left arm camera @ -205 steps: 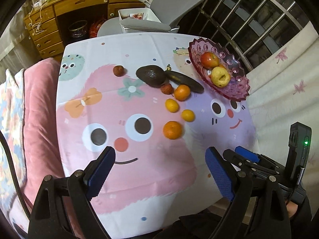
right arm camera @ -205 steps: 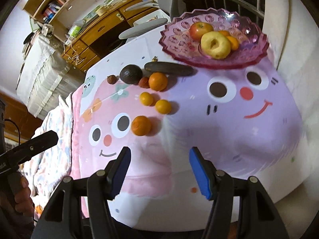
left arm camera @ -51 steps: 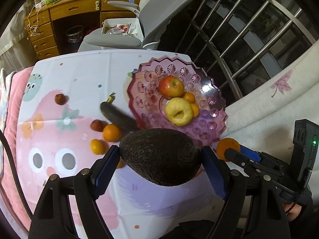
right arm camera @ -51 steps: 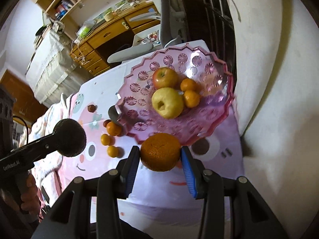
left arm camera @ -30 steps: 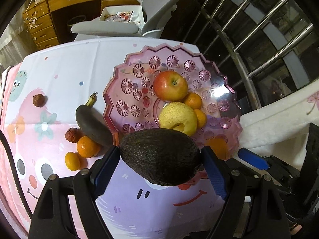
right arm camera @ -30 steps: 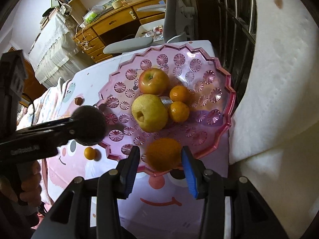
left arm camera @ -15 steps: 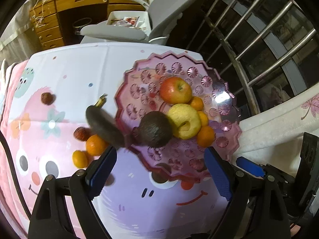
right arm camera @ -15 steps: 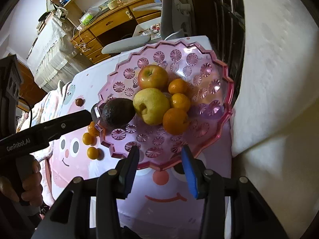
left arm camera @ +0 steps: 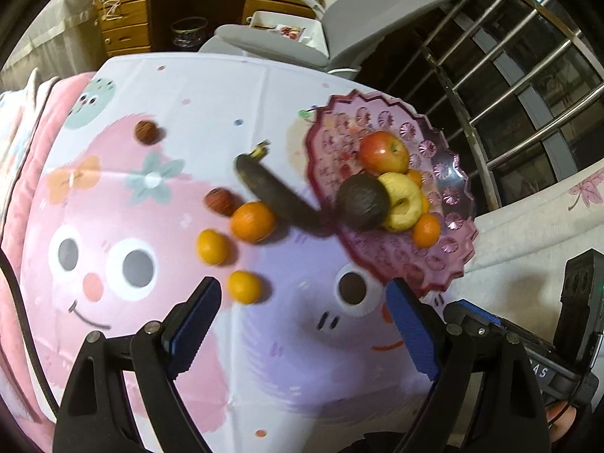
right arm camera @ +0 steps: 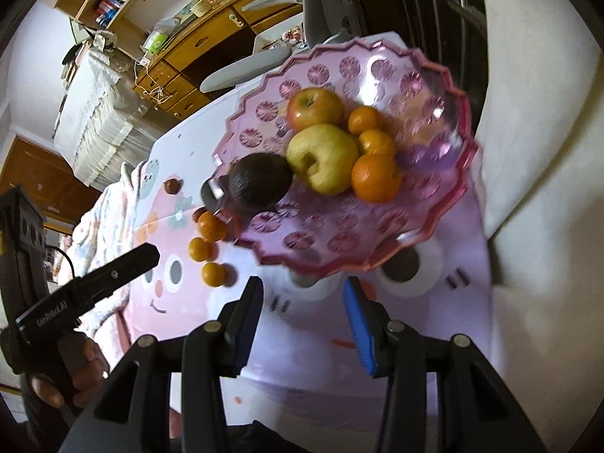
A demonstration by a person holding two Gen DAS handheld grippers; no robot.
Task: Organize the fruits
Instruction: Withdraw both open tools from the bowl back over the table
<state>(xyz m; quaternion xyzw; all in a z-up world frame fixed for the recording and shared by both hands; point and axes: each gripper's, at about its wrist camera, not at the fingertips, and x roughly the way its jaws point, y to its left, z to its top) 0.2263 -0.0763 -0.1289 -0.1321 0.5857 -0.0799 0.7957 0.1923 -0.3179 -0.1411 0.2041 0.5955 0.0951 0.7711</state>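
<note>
A: What fills the frame?

B: The tablecloth (left arm camera: pixel 158 249) with cartoon faces, spread across most of the left wrist view. At right centre sits the pink dish (left arm camera: pixel 449 249), scalloped rim.

A: And in the dish?

B: A dark avocado (left arm camera: pixel 362 201) at its left side, touching a yellow apple (left arm camera: pixel 402 202); a red apple (left arm camera: pixel 383 152) above them, and small oranges tucked at the right.

A: Anything outside it?

B: A dark banana (left arm camera: pixel 275 192) leaning on the dish's left edge, then three loose oranges (left arm camera: pixel 253 222) at centre left of it on the cloth.

A: The claws?

B: The left gripper (left arm camera: pixel 302 324), bottom centre, gapes wide and empty. The right gripper (right arm camera: pixel 304 317), bottom centre of its own view, has its jaws apart with nothing between them.
</note>
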